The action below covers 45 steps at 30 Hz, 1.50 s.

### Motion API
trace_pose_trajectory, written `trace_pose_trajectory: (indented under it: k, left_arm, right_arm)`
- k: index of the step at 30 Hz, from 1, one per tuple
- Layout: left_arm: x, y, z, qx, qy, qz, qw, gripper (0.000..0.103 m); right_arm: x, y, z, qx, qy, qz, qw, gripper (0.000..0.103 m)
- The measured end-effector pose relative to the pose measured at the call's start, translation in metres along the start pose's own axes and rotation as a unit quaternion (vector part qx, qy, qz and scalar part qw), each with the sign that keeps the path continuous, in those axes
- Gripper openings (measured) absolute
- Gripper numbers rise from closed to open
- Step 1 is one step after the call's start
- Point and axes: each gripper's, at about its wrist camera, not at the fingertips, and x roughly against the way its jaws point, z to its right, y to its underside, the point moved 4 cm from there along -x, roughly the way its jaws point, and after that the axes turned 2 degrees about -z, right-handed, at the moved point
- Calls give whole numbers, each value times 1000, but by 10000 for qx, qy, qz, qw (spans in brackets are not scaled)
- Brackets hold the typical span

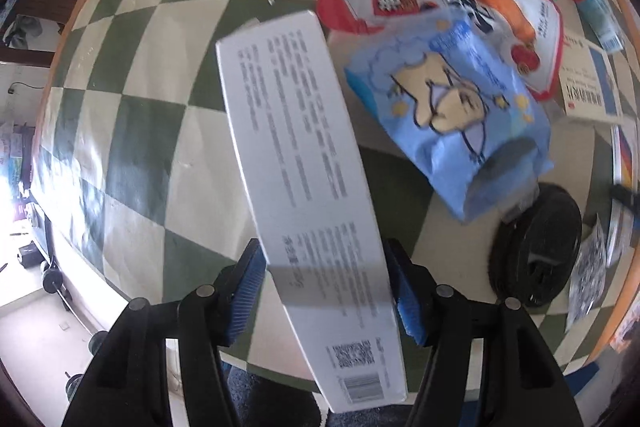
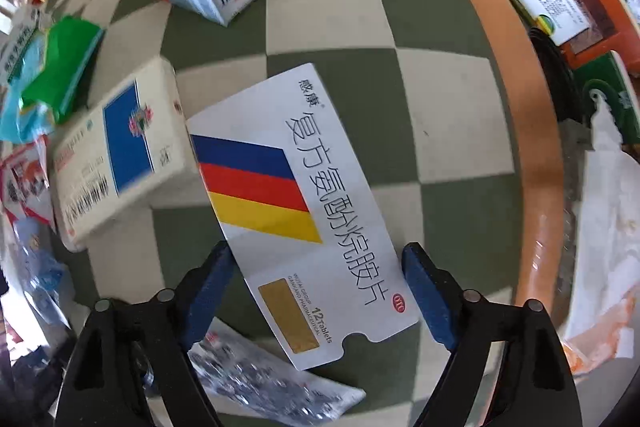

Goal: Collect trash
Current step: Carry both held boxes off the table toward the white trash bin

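Lying lengthwise between the left gripper [image 1: 324, 291] jaws, one white box [image 1: 304, 187] is seemingly gripped; one tablet box [image 2: 296, 211] is straddled by right gripper [image 2: 316, 299] jaws, apparently untouched.

Bare checkered cloth [image 1: 132, 131] leftward; snack bags [image 1: 448, 115] crowding right.

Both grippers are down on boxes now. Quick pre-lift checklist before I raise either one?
1. Left gripper pads on the long white box: ok, both touch its edges.
2. Grip is near one end, so tipping: cannot tell.
3. Right gripper straddles the striped tablet box: ok.
4. Right pads pressing on it: not ok, gaps show.
5. Blue-panel box abutting the striped one: not ok, may drag.
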Motion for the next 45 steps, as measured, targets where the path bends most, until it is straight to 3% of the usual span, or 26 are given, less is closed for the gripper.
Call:
trace_pose_trajectory:
  k: [4,7,9,13,17,25,29,31,33,37,40,45]
  left_arm:
    - [0,-7,-1,41,57,20,10000,60]
    - [0,-9,5,-23,230,82,9997,47]
    - [-4,-13,-20,-152,47,181,9997,47]
    - [8,-7,-11,-308,-86,354,9989,46]
    - [38,-7,-16,-474,-167,584,9970,46]
    - [80,2,-36,-765,-20,1198,9899,46]
    - [83,7,-46,-1011,210,1469,9837,46]
    - [83,9,-58,-1140,320,1563,9806,46]
    - [74,18,-72,-1224,414,1624,9782,46]
    - [56,27,-106,-1421,421,1640,9753,46]
    - [24,27,-130,-1556,275,1418,9772,46]
    - [-27,14,-148,-1507,466,811,9841,46]
  right_arm:
    - [-6,21,0,-7,-27,-257,9997,84]
    - [-10,24,2,-111,-37,-226,9997,87]
    - [-14,26,3,-179,-112,-259,9994,85]
    - [-10,26,-4,-24,-52,-156,9999,83]
    - [-3,30,0,-245,-112,60,9996,82]
    - [59,42,7,-774,-505,742,9929,80]
    - [106,49,-18,-954,-917,989,9863,80]
    - [124,65,-27,-1009,-1085,1061,9833,80]
    - [169,124,-11,-1086,-1265,1136,9794,80]
    - [192,194,-45,-1125,-1420,1279,9751,80]
    - [176,223,-93,-1091,-1374,1252,9765,79]
    - [125,254,-182,-771,-1094,1026,9857,79]
